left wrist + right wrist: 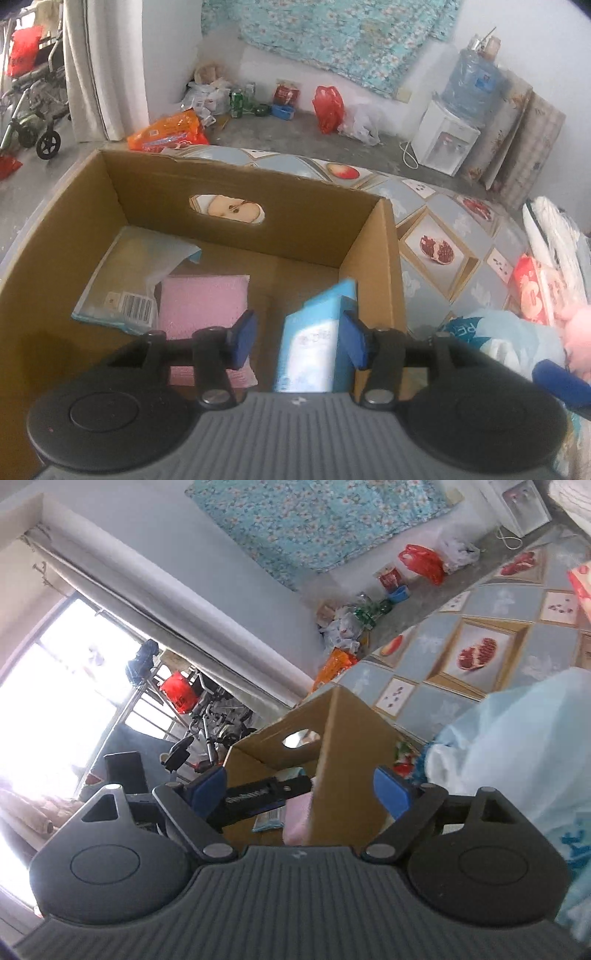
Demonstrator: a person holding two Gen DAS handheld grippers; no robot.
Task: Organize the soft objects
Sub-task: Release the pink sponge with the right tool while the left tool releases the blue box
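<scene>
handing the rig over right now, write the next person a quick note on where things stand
Left gripper: open over the brown cardboard box, holding nothing.
Right gripper: open, empty, beside the box.
In the box: flat pink sponge pad, clear plastic packet with barcode, light blue tissue pack leaning in the right corner.
Left to do: pale blue plastic bag, red-and-white pack, pink plush remain on the table.

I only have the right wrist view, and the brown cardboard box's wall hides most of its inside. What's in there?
Observer: A light blue tissue pack stands upright against the cardboard box, at its right wall.
Operator: Is the left gripper holding it?
Observer: No. The left gripper is open, with the pack between its fingers.
Operator: Anything else?
Observer: A flat pink foam square lies on the floor next to a barcoded plastic packet.
</scene>
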